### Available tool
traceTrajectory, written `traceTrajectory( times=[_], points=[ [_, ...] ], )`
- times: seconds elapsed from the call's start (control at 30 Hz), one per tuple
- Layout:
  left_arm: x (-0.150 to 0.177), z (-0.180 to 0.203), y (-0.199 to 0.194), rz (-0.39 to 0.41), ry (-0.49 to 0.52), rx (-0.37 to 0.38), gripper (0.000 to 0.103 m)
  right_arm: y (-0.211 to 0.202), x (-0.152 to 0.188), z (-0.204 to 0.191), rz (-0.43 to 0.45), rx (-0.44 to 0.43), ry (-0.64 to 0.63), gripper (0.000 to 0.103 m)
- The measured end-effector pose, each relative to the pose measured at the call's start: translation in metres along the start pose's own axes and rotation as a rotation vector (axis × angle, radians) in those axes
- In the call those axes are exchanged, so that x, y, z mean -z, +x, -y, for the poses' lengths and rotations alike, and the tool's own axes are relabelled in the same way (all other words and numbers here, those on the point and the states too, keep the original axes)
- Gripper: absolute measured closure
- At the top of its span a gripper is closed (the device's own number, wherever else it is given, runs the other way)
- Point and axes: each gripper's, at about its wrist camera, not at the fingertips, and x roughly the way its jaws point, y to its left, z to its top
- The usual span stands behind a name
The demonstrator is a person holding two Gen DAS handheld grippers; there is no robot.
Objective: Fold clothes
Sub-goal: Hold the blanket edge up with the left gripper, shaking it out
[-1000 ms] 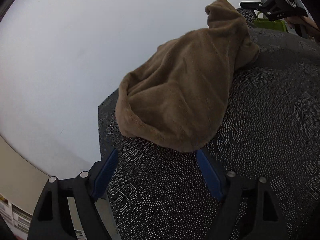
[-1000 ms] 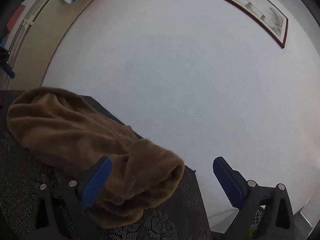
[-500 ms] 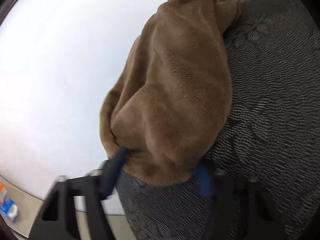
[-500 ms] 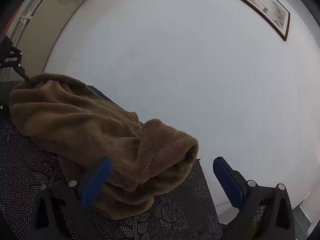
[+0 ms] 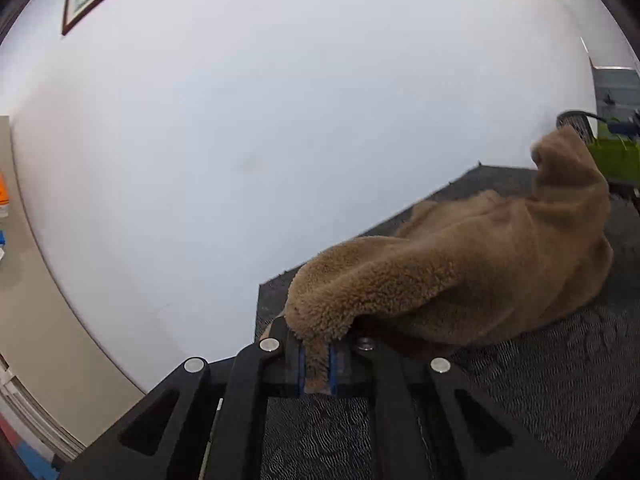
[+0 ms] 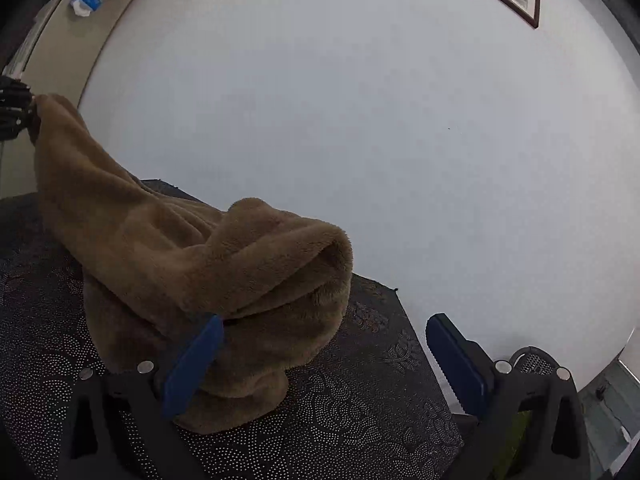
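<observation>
Brown fleece, a single plush garment (image 6: 192,264), lies bunched on the dark patterned table cover (image 6: 360,420) before a plain white wall (image 6: 360,120). Its long axis runs across the table between the two tools: in the right wrist view it stretches from a lifted corner at far left to a rolled, open-mouthed end near the middle. The left gripper (image 5: 316,364) has its jaws pressed together on that far-left corner, a tuft of pile pinched between the blue pads (image 5: 301,364), and the cloth rises off the table from this hold. The right gripper (image 6: 324,360) stands wide, holding nothing; its left pad (image 6: 192,368) lies against the near fold of the rolled end, while its right pad (image 6: 456,360) is well clear over bare table. Judged from this, the rolled end is the free end and sits nearest the right gripper, slightly left of its centre line, so a grasp there calls for a small shift left before closing.
</observation>
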Motion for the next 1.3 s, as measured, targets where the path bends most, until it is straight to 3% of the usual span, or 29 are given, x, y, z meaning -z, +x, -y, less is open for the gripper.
traceTrajectory(
  times=[0.1, 0.33, 0.43, 0.57, 0.6, 0.7, 0.8, 0.9, 1.03, 1.17, 1.3],
  points=[
    [-0.012, -0.008, 0.001, 0.017, -0.074, 0.012, 0.094, -0.001, 0.006, -0.009, 0.016, 0.017, -0.099, 0.000],
    [-0.041, -0.027, 0.008, 0.081, -0.148, 0.018, 0.094, -0.001, 0.016, -0.071, 0.150, 0.071, -0.533, 0.000],
    [-0.049, -0.028, 0.005, 0.105, -0.173, 0.038, 0.094, 0.007, 0.010, -0.097, 0.231, 0.032, -0.681, 0.000],
    [-0.053, -0.030, 0.005, 0.131, -0.183, 0.026, 0.094, 0.038, -0.005, -0.109, 0.192, -0.109, -0.738, 0.000],
    [-0.053, -0.033, 0.006, 0.132, -0.192, 0.021, 0.094, 0.045, -0.010, -0.111, 0.174, -0.155, -0.742, 0.000],
    [-0.053, -0.048, 0.007, 0.135, -0.232, 0.003, 0.094, 0.053, -0.028, -0.098, 0.061, -0.411, -0.657, 0.000],
    [-0.052, -0.069, 0.011, 0.135, -0.298, -0.014, 0.094, 0.038, -0.044, -0.083, -0.069, -0.805, -0.541, 0.000],
    [-0.051, -0.088, 0.012, 0.153, -0.368, -0.040, 0.094, 0.008, -0.055, -0.070, -0.051, -1.004, -0.461, 0.000],
    [-0.053, -0.103, 0.008, 0.189, -0.420, -0.081, 0.093, -0.013, -0.069, -0.045, 0.017, -1.063, -0.370, 0.000],
    [-0.061, -0.114, -0.002, 0.229, -0.448, -0.101, 0.094, -0.004, -0.080, -0.024, 0.048, -0.978, -0.310, 0.000],
    [-0.070, -0.123, -0.014, 0.269, -0.456, -0.123, 0.094, 0.033, -0.084, -0.003, 0.045, -0.950, -0.182, 0.000]
  ],
)
